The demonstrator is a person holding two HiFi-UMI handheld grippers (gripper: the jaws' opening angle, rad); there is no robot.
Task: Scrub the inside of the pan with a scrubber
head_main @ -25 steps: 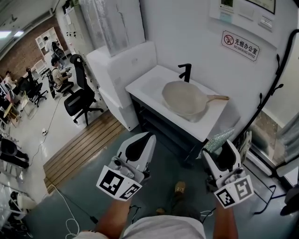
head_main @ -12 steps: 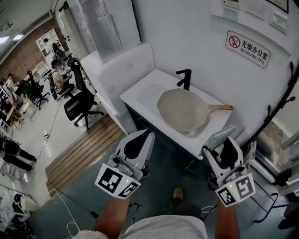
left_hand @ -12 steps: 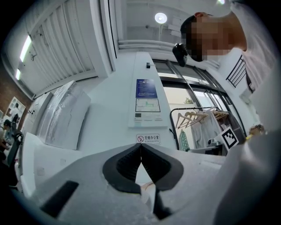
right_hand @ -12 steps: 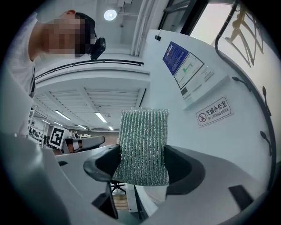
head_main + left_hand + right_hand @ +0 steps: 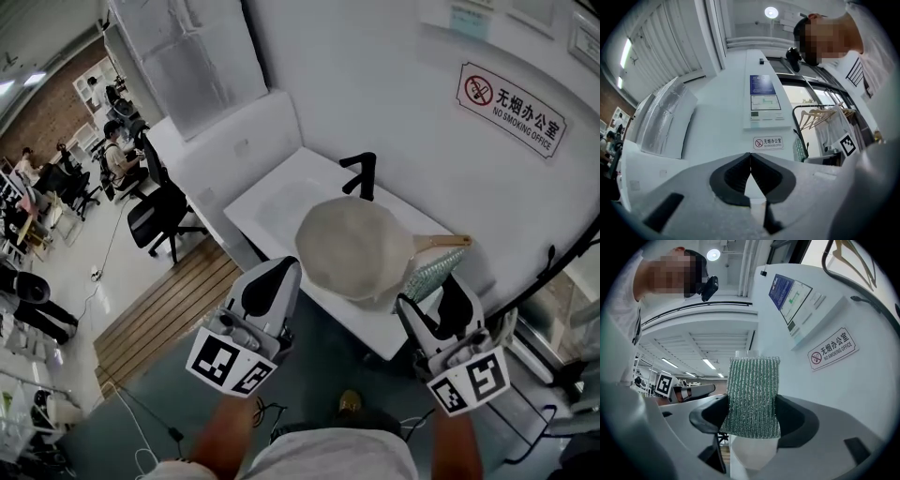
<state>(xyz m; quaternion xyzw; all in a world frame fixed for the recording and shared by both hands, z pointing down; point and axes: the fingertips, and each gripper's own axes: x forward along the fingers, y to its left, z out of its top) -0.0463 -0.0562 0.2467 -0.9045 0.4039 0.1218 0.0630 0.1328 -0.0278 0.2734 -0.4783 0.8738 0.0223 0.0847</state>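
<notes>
A pale round pan [image 5: 349, 247] with a wooden handle [image 5: 443, 243] lies on the white sink counter [image 5: 267, 208], in front of a black tap [image 5: 360, 172]. My right gripper [image 5: 446, 298] is shut on a green, silvery scrubber [image 5: 429, 274] just short of the counter's near edge, below the handle. In the right gripper view the scrubber [image 5: 753, 397] stands upright between the right gripper's [image 5: 753, 414] dark pads. My left gripper [image 5: 273, 278] hangs before the counter, left of the pan. In its own view the left gripper [image 5: 750, 164] is shut with nothing held.
A white wall with a no-smoking sign [image 5: 512, 111] rises behind the sink. A white block [image 5: 230, 141] adjoins the counter's left end. Office chairs [image 5: 155, 211] and a wooden floor strip [image 5: 159, 305] lie to the left. A black coat stand [image 5: 562, 262] is on the right.
The whole view has closed in on the sink: both grippers have come forward until their tips reach the counter's near edge. The scrubber stays in the right gripper.
</notes>
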